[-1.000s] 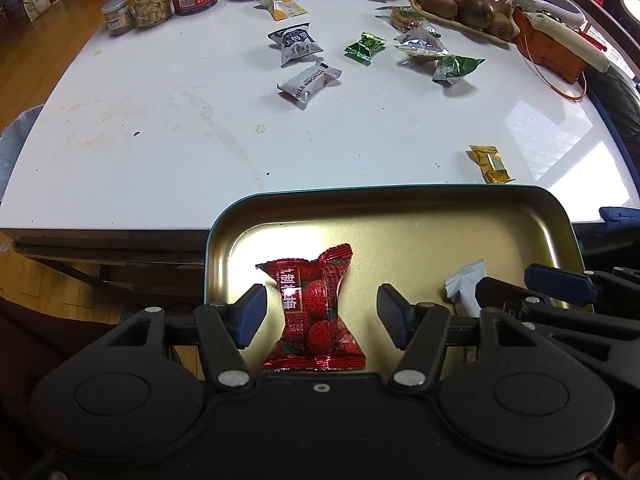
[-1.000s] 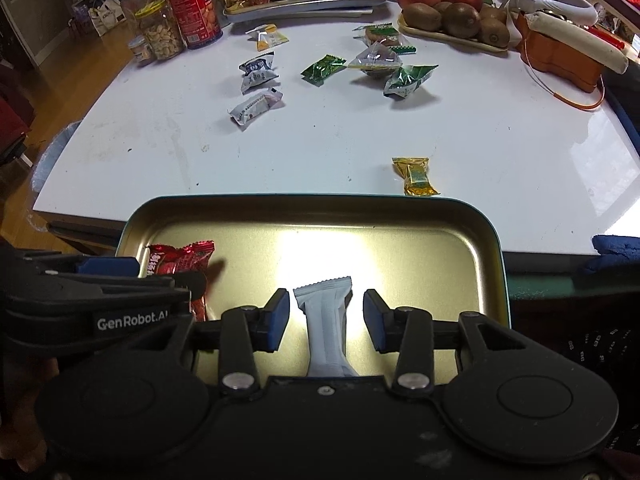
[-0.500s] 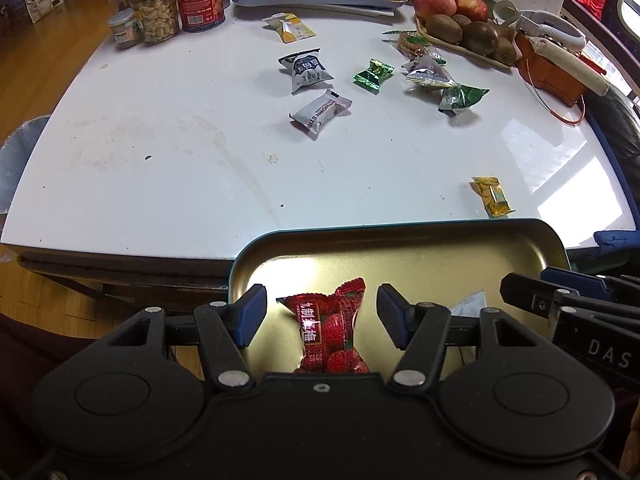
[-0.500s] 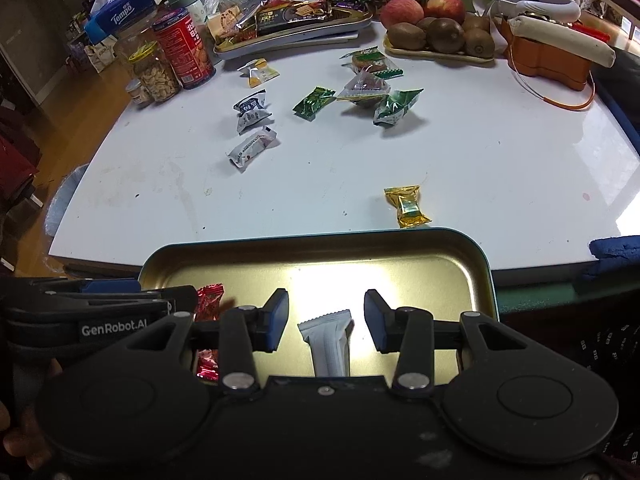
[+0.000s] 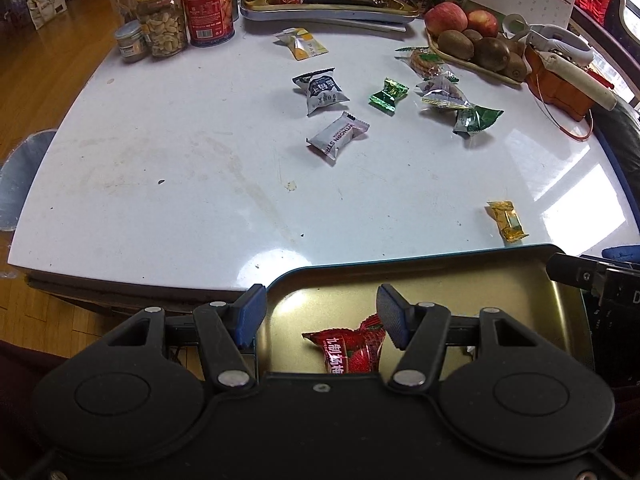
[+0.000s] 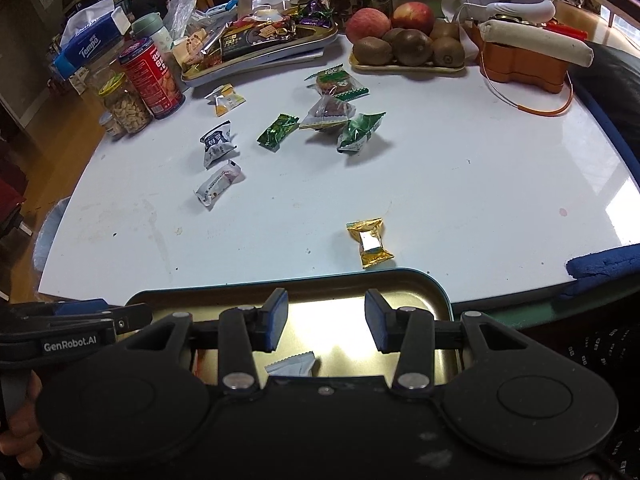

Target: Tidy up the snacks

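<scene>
You hold both tools above the gold tin tray [image 6: 438, 300], which sits at the near edge of the white table [image 5: 160, 160], close to you, so that each snack has only a short way to go. Your left gripper [image 5: 318, 314] has its jaws spread and pinches nothing; the red strawberry candy [image 5: 348, 350] lies on the tray floor under it, because a sweet in the tray needs no grip. Your right gripper [image 6: 326, 320] also stands apart with nothing between the pads, and the white packet [image 6: 294, 366] lies flat in the tray below it.

Beyond the tray's far rim, the gold candy [image 6: 370, 242] lies just beside the tray, so I judge it is the easiest next piece for your right side. The white bar packet [image 5: 338, 136], the dark-and-white pouch [image 5: 320, 90] and the green candy [image 5: 388, 95] lie well apart from the tray, toward the far side of the table. The task looks only at its beginning.
</scene>
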Action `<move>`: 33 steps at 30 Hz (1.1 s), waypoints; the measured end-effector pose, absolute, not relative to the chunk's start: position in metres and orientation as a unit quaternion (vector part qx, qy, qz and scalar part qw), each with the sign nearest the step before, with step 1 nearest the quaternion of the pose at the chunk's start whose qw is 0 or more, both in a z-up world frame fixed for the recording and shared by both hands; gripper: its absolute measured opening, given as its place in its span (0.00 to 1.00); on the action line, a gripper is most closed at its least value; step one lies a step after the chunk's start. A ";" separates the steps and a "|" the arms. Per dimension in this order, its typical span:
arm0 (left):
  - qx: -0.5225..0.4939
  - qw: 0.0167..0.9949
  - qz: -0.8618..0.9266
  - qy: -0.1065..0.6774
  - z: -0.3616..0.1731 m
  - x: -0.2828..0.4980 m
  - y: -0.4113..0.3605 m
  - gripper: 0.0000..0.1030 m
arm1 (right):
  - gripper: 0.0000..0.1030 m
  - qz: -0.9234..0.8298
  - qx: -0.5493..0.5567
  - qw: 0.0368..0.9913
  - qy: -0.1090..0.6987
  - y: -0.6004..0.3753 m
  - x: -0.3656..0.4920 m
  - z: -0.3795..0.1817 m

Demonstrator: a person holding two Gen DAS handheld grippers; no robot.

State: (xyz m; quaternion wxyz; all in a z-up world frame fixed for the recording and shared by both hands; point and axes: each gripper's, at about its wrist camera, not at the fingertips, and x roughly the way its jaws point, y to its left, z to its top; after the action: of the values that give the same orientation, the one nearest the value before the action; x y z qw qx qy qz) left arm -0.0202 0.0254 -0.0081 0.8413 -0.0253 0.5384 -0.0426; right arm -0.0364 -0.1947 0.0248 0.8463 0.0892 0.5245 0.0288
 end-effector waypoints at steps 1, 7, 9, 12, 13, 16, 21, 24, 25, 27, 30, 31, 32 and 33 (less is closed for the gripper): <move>-0.024 0.843 -0.039 0.536 -0.007 -0.020 0.026 0.62 | 0.44 0.029 0.090 0.846 0.524 -0.195 -0.036 0.025; -0.009 0.854 -0.024 0.520 -0.001 -0.016 0.027 0.62 | 0.44 0.022 0.092 0.848 0.521 -0.200 -0.030 0.027; -0.009 0.856 -0.025 0.516 0.000 -0.013 0.028 0.62 | 0.44 0.020 0.092 0.849 0.520 -0.201 -0.028 0.027; -0.013 0.858 -0.024 0.513 0.002 -0.007 0.031 0.62 | 0.44 0.013 0.092 0.852 0.516 -0.206 -0.023 0.029; -0.013 0.859 -0.022 0.512 0.002 -0.004 0.031 0.62 | 0.44 0.009 0.092 0.852 0.515 -0.207 -0.021 0.029; -0.016 0.860 -0.016 0.509 0.005 0.001 0.034 0.62 | 0.44 0.004 0.091 0.851 0.518 -0.210 -0.016 0.027; -0.020 0.864 -0.011 0.502 0.006 0.007 0.037 0.62 | 0.44 0.002 0.085 0.850 0.520 -0.209 -0.010 0.024; -0.022 0.864 -0.011 0.503 0.004 0.009 0.037 0.62 | 0.44 0.003 0.086 0.849 0.521 -0.207 -0.008 0.023; -0.023 0.864 -0.012 0.504 0.004 0.010 0.037 0.62 | 0.44 0.002 0.084 0.849 0.521 -0.207 -0.008 0.023; -0.021 0.863 -0.011 0.505 0.002 0.010 0.037 0.62 | 0.44 0.003 0.083 0.849 0.522 -0.206 -0.007 0.023; -0.021 0.862 -0.013 0.506 0.001 0.010 0.037 0.62 | 0.44 0.002 0.082 0.849 0.522 -0.206 -0.006 0.023; -0.020 0.862 -0.012 0.506 0.001 0.011 0.037 0.62 | 0.44 0.001 0.081 0.849 0.521 -0.206 -0.005 0.023; -0.019 0.862 -0.012 0.506 0.001 0.011 0.037 0.62 | 0.44 0.000 0.080 0.850 0.521 -0.206 -0.004 0.023; -0.018 0.862 -0.013 0.506 0.000 0.011 0.037 0.62 | 0.44 -0.001 0.080 0.850 0.521 -0.207 -0.003 0.023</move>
State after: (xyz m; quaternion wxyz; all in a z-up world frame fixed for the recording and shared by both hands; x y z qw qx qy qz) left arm 0.0115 0.0368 0.0005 0.8625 -0.0183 0.5056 -0.0133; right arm -0.0034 -0.2070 0.0230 0.8499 0.0798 0.5208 -0.0008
